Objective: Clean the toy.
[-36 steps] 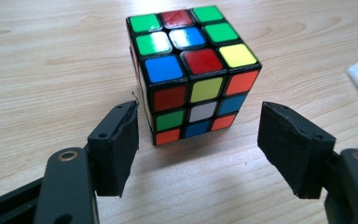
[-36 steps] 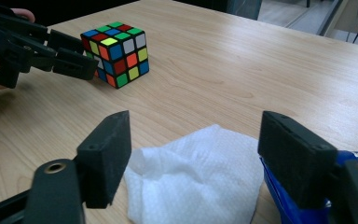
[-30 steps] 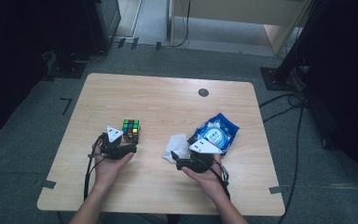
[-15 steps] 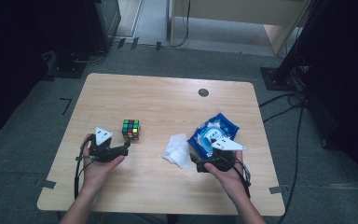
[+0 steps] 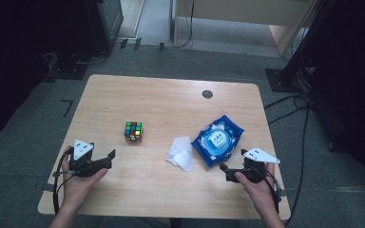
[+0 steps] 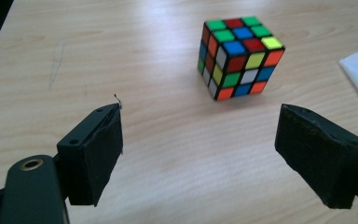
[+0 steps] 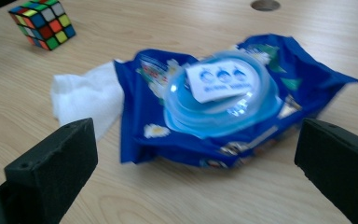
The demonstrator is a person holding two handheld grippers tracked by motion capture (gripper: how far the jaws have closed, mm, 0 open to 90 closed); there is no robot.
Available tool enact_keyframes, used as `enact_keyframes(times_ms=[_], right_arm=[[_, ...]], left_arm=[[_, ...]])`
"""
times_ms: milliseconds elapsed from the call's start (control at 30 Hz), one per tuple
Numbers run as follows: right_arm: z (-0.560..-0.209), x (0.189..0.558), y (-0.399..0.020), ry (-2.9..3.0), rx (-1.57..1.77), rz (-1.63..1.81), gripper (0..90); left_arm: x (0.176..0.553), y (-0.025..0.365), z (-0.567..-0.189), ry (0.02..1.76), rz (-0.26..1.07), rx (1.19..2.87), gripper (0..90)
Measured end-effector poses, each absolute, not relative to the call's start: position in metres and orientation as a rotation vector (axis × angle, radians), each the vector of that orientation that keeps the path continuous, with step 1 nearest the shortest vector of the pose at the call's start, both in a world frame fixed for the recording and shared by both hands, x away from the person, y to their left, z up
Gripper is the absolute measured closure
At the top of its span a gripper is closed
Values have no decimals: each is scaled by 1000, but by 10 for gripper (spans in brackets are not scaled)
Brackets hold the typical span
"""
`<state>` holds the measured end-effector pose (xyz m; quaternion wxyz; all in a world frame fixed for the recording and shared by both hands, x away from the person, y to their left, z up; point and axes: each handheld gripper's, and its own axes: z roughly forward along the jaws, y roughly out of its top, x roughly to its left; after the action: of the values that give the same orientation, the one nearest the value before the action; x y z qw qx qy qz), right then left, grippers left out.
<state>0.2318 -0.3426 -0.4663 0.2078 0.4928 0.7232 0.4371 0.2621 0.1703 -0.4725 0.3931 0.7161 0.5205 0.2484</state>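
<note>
Your two hands sit at the near edge of the pale wooden table (image 5: 171, 104), one toward each side, and that leaves the middle of the board free for the three things on it. The multicoloured puzzle cube (image 5: 133, 132) stands squarely on the wood ahead of your left gripper (image 5: 105, 159), well apart from it. The blue soft pack of wipes with its round plastic lid (image 5: 217, 140) lies flat, lid up, ahead of your right gripper (image 5: 224, 172), and the crumpled white wipe (image 5: 181, 153) lies just beside the pack, touching its edge. On the left gripper (image 6: 200, 154) the jaws stand wide apart over bare wood, gripping nothing. The right gripper (image 7: 196, 163) is the same: jaws spread wide, empty, with the pack lying beyond them.
</note>
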Motion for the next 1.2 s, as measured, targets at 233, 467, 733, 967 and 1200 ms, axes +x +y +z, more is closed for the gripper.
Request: enact_keyframes(times_ms=[233, 467, 733, 967, 1200], right_arm=[[-478, 223, -371, 1979, 1440, 1161, 0], [-489, 216, -396, 1956, 1493, 1090, 0], [-504, 209, -423, 1934, 1575, 1023, 0], [-519, 202, -439, 1914, 1643, 958, 0], [-526, 200, -442, 1920, 1666, 913, 0]], left_arm=[[249, 192, -484, 1376, 619, 1819, 156], [239, 210, -494, 1412, 620, 1833, 156], [229, 222, -506, 1445, 662, 1887, 156], [226, 221, -512, 1456, 706, 1946, 156], [227, 216, -515, 1444, 706, 1992, 155]])
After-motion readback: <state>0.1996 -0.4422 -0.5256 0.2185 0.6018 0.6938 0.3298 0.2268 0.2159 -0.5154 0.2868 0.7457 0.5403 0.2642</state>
